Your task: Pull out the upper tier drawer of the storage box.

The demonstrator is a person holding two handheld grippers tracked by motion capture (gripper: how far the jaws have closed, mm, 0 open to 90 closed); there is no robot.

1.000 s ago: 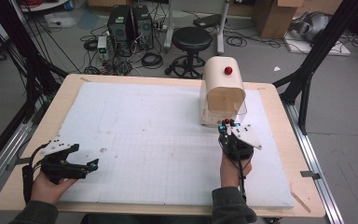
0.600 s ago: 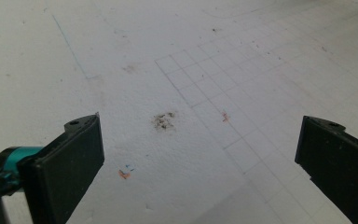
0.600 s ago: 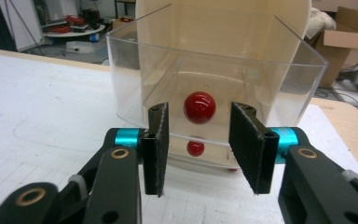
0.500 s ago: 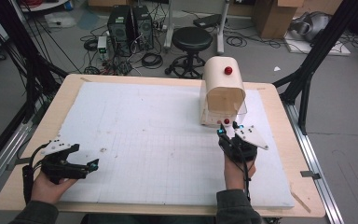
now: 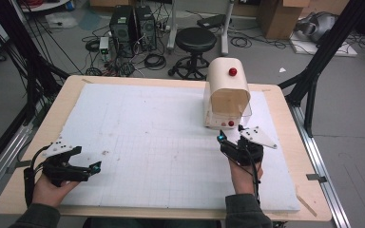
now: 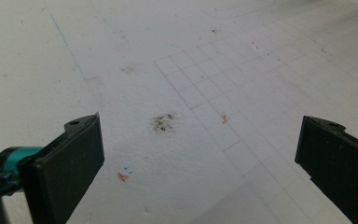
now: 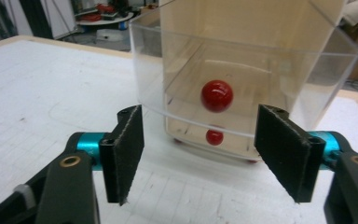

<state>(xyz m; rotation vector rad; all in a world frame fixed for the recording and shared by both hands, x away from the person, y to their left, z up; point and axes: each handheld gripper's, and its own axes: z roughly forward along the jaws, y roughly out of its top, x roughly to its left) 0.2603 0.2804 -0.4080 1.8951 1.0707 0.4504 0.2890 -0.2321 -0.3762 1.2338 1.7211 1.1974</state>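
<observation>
Right gripper [image 7: 198,154], jaws wide, lines up w/ the round red knob [image 7: 217,95] on the clear plastic drawer front [image 7: 242,74], dead ahead between jaws (approach step, prob.); next: advance, pinch. Left gripper [image 6: 200,163] idle, jaws wide.

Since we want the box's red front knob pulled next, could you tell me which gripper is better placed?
The right gripper: its open jaws sit just before the red knob of the box. The left gripper hovers over bare board far away.
</observation>
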